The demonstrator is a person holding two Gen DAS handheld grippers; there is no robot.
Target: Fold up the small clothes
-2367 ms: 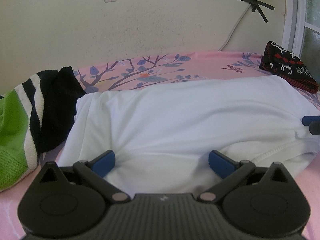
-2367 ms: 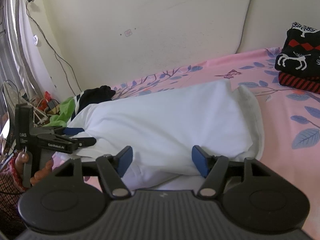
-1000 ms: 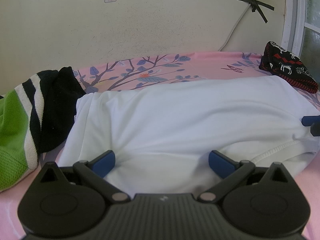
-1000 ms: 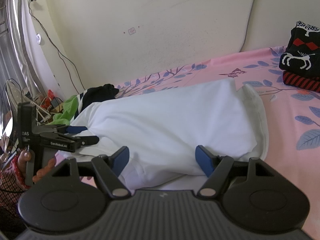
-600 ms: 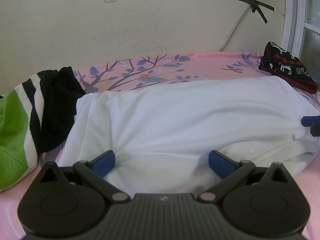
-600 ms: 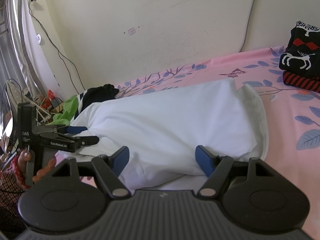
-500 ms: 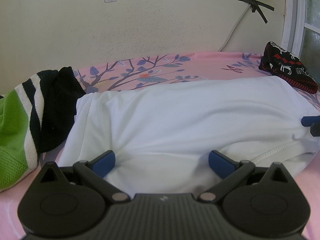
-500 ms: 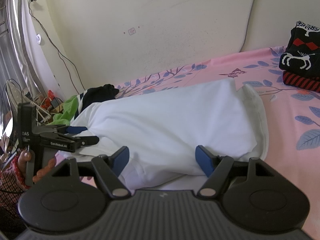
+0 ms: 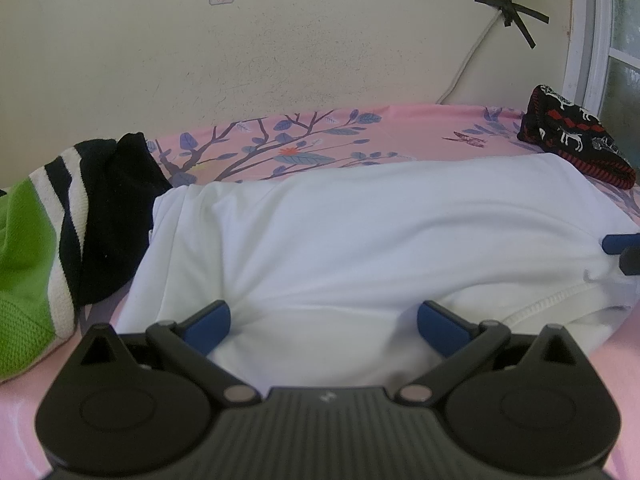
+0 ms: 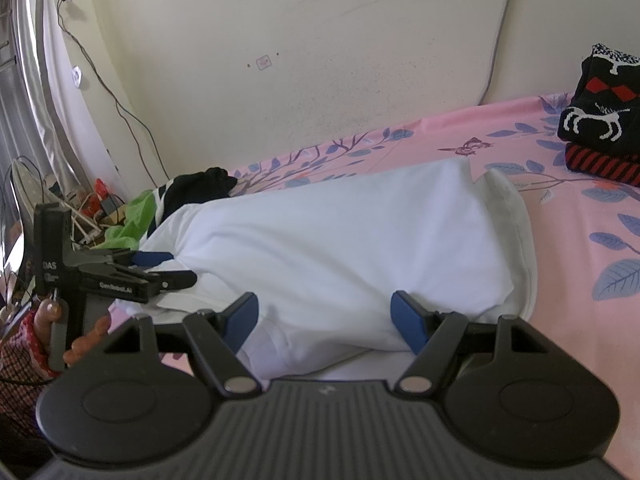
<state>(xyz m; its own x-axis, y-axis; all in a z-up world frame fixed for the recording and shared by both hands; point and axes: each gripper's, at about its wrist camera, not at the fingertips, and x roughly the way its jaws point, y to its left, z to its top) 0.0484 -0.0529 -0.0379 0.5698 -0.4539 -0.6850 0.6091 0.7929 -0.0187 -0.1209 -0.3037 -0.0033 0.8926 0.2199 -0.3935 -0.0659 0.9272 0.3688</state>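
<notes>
At the far left of the bed (image 9: 400, 128), a green, black and white striped garment (image 9: 48, 248) is lying bunched beside the wall, likely waiting its turn so it does not get in the way. Just beside it, the white garment (image 9: 360, 240) is lying spread across the pink floral sheet, doubled over along its length, with a ribbed hem showing near its right end.

The left hand-held gripper (image 9: 323, 320) is sitting at the near edge of the white garment toward its left end, its blue pads standing wide apart over the cloth and pinching nothing. A hand (image 10: 76, 332) is holding its grip.

The right hand-held gripper (image 10: 325, 316) is poised the same way at the garment's other end, jaws wide, fabric lying between the pads but not pinched. One gripper at each end probably lets the person lift both corners evenly for the next fold.

At the far right, a folded black knit with white deer (image 10: 600, 120) is resting apart, seemingly finished.
</notes>
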